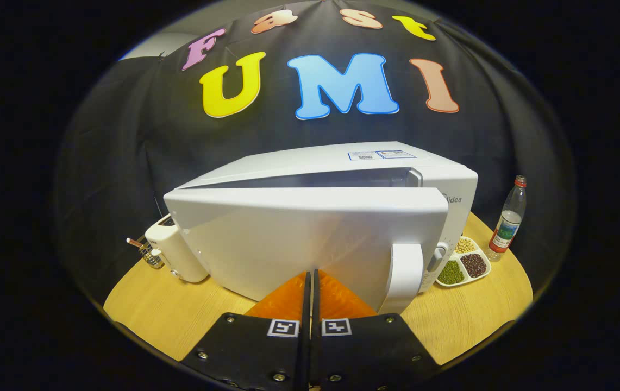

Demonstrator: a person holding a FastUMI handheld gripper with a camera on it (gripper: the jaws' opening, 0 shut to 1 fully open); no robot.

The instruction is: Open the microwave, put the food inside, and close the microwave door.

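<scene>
The door [310, 239] stands slightly ajar and hides the microwave's [451, 184] cavity. The jaws, pressed together, cover the door's lower middle. The microwave hides part of the toaster [176, 252] behind it. The labels on top [381, 155] are too small to read.

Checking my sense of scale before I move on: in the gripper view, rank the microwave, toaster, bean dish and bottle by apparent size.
1. Microwave, door ajar, just ahead of the shut fingers.
2. Toaster, partly hidden behind the door.
3. Divided bean dish and bottle: alike in extent, and fisheye distortion leaves their order unsure.
</scene>
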